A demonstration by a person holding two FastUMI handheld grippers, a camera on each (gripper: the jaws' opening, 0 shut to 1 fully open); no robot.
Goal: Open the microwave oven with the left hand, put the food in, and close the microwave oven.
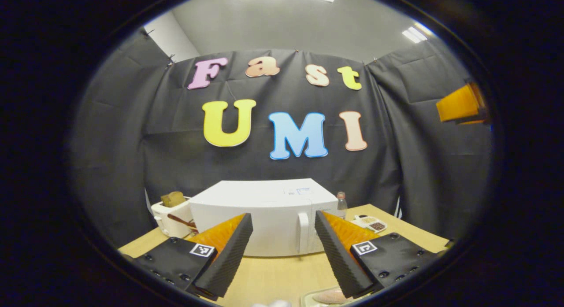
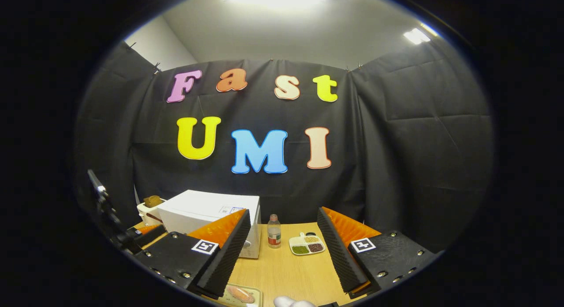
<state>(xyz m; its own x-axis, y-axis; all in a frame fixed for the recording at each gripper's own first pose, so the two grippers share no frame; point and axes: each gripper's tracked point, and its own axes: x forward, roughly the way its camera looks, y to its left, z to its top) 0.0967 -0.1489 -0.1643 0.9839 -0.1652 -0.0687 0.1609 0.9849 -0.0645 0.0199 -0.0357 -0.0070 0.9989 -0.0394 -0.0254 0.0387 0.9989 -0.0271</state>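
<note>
A white microwave (image 1: 264, 214) stands at the back of the wooden table, its door shut and its vertical handle (image 1: 303, 232) on the right side of the front. My left gripper (image 1: 283, 216) is open and empty, held short of the microwave front and pointing at it. A tray of food (image 1: 328, 297) lies at the near table edge, under the left gripper's right finger. In the right gripper view the microwave (image 2: 207, 210) sits to the left and the food tray (image 2: 240, 294) lies at the bottom. My right gripper (image 2: 283, 213) is open and empty above the table.
A white toaster (image 1: 172, 214) holding bread stands left of the microwave. To the microwave's right are a small bottle (image 2: 274, 231) and a divided dish (image 2: 307, 244) of grains. Bare wooden tabletop (image 2: 291, 271) lies in front of them. Black cloth walls close the booth.
</note>
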